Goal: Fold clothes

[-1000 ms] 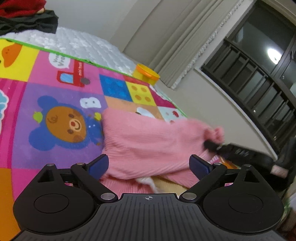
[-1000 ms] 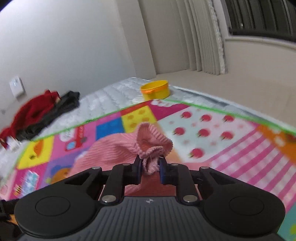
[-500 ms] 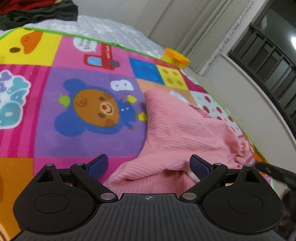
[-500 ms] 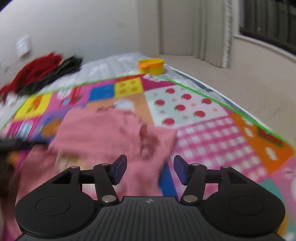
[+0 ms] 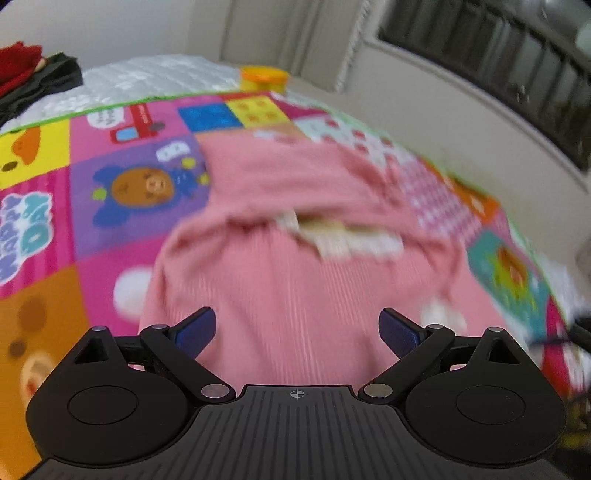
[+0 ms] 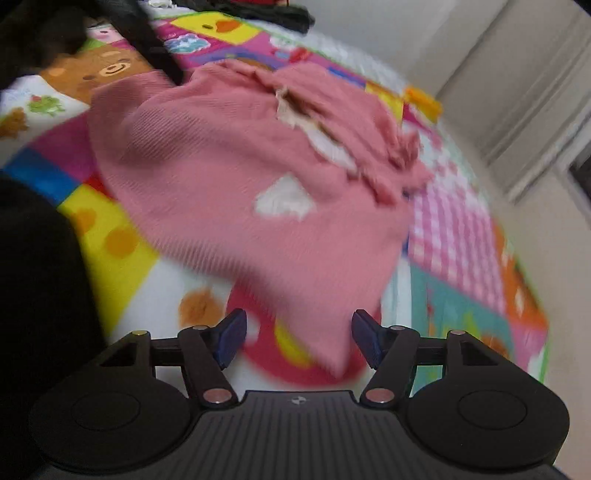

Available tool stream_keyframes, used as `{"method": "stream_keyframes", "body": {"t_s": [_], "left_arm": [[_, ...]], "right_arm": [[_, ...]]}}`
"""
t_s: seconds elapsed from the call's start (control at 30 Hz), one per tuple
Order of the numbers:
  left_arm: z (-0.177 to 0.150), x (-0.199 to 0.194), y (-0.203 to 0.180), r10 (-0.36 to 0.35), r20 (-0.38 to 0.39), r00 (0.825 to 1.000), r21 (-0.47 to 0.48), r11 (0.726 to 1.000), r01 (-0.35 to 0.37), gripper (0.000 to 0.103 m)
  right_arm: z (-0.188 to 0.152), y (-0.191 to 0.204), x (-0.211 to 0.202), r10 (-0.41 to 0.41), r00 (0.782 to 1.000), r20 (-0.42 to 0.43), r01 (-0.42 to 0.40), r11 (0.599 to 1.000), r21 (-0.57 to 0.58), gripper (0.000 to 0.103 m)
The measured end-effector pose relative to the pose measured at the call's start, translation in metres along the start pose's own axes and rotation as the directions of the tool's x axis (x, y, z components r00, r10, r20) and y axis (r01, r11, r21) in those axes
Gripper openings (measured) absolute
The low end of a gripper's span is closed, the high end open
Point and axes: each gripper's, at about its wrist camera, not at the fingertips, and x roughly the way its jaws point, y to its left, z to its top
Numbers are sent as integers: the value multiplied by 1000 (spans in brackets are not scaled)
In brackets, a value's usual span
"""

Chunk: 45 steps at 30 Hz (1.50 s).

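Spread over a quilted white bed, a bright play mat (image 5: 44, 206) is seen from the left wrist; a pink sweater (image 5: 295, 280) lies on it, blurred, beyond the released left hand-held gripper (image 5: 297, 330). From the right wrist, the sweater (image 6: 229, 166) is seen flat on the mat (image 6: 454, 221); the right hand-held gripper (image 6: 299, 338) has just been opening, nothing pinched.

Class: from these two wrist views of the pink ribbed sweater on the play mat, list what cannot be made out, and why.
- Pink ribbed sweater: sleeves and collar smeared by motion blur, left wrist view.
- Sweater's near hem: behind the right gripper body, right wrist view.
- Dark clothes pile: cut off by the top edge.
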Motion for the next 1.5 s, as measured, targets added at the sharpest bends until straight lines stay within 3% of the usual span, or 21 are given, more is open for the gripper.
{"method": "stream_keyframes", "body": {"t_s": [0.03, 0.07, 0.1, 0.17, 0.23, 0.37, 0.43, 0.5, 0.57, 0.63, 0.77, 0.9, 1.0, 1.1, 1.17, 1.23, 1.3, 1.43, 1.5], "left_arm": [[-6, -9, -4, -6, -17, 1000, 21, 1000, 7, 98], [-10, -16, -8, -12, -26, 1000, 48, 999, 13, 98], [-14, -24, -11, -17, -34, 999, 75, 997, 19, 98], [-22, -37, -21, -11, -47, 999, 153, 988, 18, 99], [-29, -42, -29, 12, -52, 999, 216, 976, -1, 99], [-38, -32, -38, 111, -48, 993, 297, 950, -92, 99], [-40, -18, -36, 211, -41, 977, 339, 923, -185, 99], [-40, -7, -28, 328, -10, 945, 364, 881, -302, 99], [-35, -3, -10, 424, 24, 906, 323, 854, -408, 99], [-24, -7, 13, 462, 34, 886, 231, 859, -456, 99], [-6, -22, 53, 479, 56, 876, 46, 875, -481, 99], [1, -28, 62, 483, 90, 871, 9, 874, -485, 99], [1, -34, 62, 480, 128, 868, -33, 876, -480, 99], [-2, -38, 61, 436, 138, 889, -137, 898, -418, 99], [-5, -41, 55, 387, 144, 911, -139, 919, -369, 99], [-12, -45, 35, 312, 180, 933, -22, 949, -313, 99], [-18, -50, 9, 225, 209, 952, 151, 954, -258, 99], [-31, -36, -45, 82, 168, 982, 433, 889, -149, 101], [-37, -10, -60, 102, 139, 985, 514, 842, -160, 101]], "right_arm": [[8, 0, 4, -9, 1000, 10, 8, 1000, 18, 45], [18, -2, 7, -12, 1000, 20, 11, 999, 44, 9], [29, -10, 4, 1, 999, 38, -5, 995, 100, 3], [47, -33, -14, 28, 992, 119, -56, 970, 236, 3], [62, -63, -37, 49, 977, 210, -126, 918, 375, 3], [71, -99, -62, 45, 957, 287, -186, 854, 486, 3], [65, -107, -66, 31, 960, 278, -173, 847, 503, 3], [53, -109, -67, 11, 966, 257, -144, 850, 506, 3], [37, -107, -62, 2, 975, 224, -117, 858, 501, 3], [22, -101, -52, 3, 984, 178, -93, 862, 498, 3], [0, -86, -30, 16, 993, 114, -70, 867, 494, 4], [-2, -76, -18, 7, 997, 83, -47, 869, 492, 12], [4, -68, -22, -31, 997, 73, -3, 900, 437, 12], [15, -68, -25, -79, 994, 76, 43, 917, 396, 12], [21, -78, -22, -64, 994, 89, 18, 898, 440, 11], [29, -91, -15, -47, 993, 110, -12, 874, 487, 7], [36, -103, -6, -43, 992, 123, -27, 853, 521, 7], [46, -120, 14, -40, 992, 122, -33, 835, 549, 7], [46, -124, 22, -43, 993, 114, -25, 844, 536, 7]]}}
